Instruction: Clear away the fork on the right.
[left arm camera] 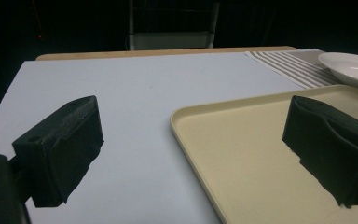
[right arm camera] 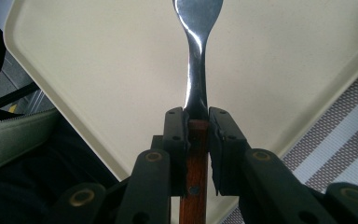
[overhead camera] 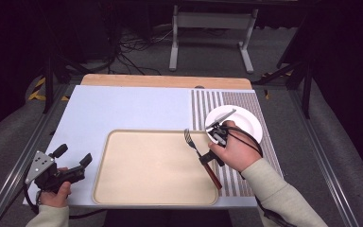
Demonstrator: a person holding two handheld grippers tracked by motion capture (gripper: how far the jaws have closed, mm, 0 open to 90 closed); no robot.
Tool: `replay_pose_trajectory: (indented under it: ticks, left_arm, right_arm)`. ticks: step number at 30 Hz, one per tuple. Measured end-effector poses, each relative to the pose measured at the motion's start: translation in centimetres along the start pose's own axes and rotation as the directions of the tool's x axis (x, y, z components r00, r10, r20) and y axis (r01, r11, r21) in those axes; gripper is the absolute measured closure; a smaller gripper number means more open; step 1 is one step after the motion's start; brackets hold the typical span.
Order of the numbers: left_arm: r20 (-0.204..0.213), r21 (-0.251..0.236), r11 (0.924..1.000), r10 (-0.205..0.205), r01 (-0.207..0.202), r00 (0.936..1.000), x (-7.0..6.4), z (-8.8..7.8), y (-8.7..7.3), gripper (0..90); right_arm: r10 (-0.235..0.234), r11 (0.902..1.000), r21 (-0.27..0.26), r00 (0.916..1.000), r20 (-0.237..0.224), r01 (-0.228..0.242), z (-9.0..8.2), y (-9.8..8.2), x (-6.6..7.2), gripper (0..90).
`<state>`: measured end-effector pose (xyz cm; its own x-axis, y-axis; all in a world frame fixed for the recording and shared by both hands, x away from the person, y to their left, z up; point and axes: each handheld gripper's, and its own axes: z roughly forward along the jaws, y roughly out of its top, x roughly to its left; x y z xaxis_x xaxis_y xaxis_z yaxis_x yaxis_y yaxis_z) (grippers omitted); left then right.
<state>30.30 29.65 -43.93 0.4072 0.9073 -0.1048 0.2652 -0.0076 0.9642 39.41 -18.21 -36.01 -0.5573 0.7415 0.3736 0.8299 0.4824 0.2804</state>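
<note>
**Fork clamped at the handle, over the right rim of the tray**

My right tool is clamped on the fork. In the right gripper view both pads sit flat against the wooden handle just where it meets the steel neck, with no gap on either side. My left tool stands apart with nothing between its pads, at the lower left of the high view, just left of the tray.

Position: in the high view the fork sits right of centre, tines toward the top of the frame, over the tray's right rim. The handle runs down and to the right over the striped mat. Whether the tines touch the tray I cannot tell.

The white plate lies on the mat in the upper right of the tabletop, with a knife resting on it, close behind my right hand.

Handling, by my judgement: the fork is light and rigid. The polished steel neck would be slippery, while the wood offers better purchase. The present hold at the top of the handle is sound, though the long handle behind the pads could let it pivot if knocked. It is not fragile.

Markings: none legible on the fork, tray, plate or mat. Two rivets show in the handle.
</note>
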Motion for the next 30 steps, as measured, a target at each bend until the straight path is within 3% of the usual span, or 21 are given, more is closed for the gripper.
replay_pose_trajectory:
  ticks: [12,19,30]
  left_arm:
    - [0.000,-0.003,1.0000,-0.004,0.004,1.0000,0.0,0.0,0.0,5.4]
    - [-0.001,-0.004,1.0000,-0.006,0.006,1.0000,0.1,0.0,0.0,5.4]
    - [0.000,-0.004,1.0000,-0.005,0.005,1.0000,0.1,0.0,0.0,5.4]
  right_arm:
    - [0.055,0.9980,0.030,0.9983,0.017,-0.056,2.0,0.5,0.1,78.0]
    - [0.117,0.9911,0.059,0.9923,0.039,-0.120,3.0,0.7,-0.2,78.0]
    - [0.156,0.9828,0.090,0.9857,0.065,-0.161,4.1,0.9,-0.3,78.0]
